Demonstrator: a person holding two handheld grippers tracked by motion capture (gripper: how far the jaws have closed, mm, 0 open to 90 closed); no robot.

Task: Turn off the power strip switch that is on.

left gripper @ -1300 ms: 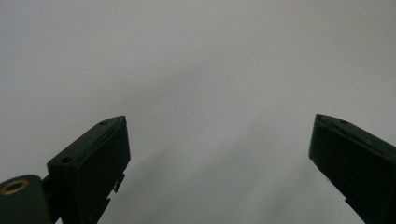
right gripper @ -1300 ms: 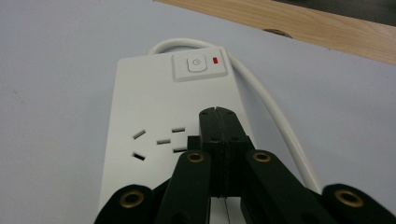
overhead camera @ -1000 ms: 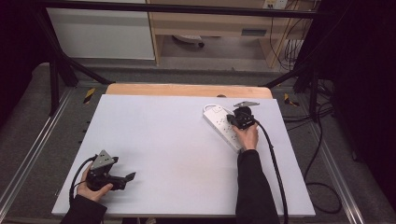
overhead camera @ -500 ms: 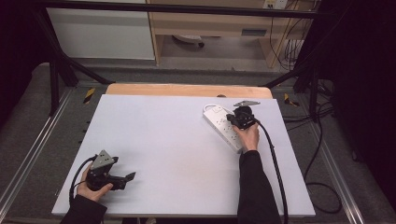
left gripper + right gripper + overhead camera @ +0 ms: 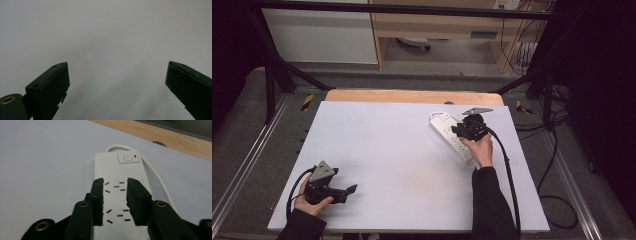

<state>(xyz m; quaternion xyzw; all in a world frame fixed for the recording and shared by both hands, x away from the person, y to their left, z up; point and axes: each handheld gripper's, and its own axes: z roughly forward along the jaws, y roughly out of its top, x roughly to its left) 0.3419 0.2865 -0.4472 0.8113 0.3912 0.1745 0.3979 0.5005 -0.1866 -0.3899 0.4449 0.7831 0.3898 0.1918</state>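
High view: taking the power strip (image 5: 451, 136) as the landmark, the left claw (image 5: 347, 191) rests on the tabletop (image 5: 402, 165) well apart from it, toward the near left corner, in the same place as a second ago. The left gripper view shows its jaws spread wide with bare tabletop between them; it grips nothing.

The power strip lies flat at the far right of the tabletop, switch end pointing away from the person, its white cord (image 5: 152, 170) curving round that end. The right claw (image 5: 460, 131) sits directly over the strip's middle. Compared with the earlier frames, it now stands slightly higher above the strip.

The right gripper view shows the right claw's jaws have just been opening: they stand partly apart over the socket slots (image 5: 117, 186), with nothing held between them.

Judgement: the right claw has probably finished a press or placement at the strip and is free for the next action.
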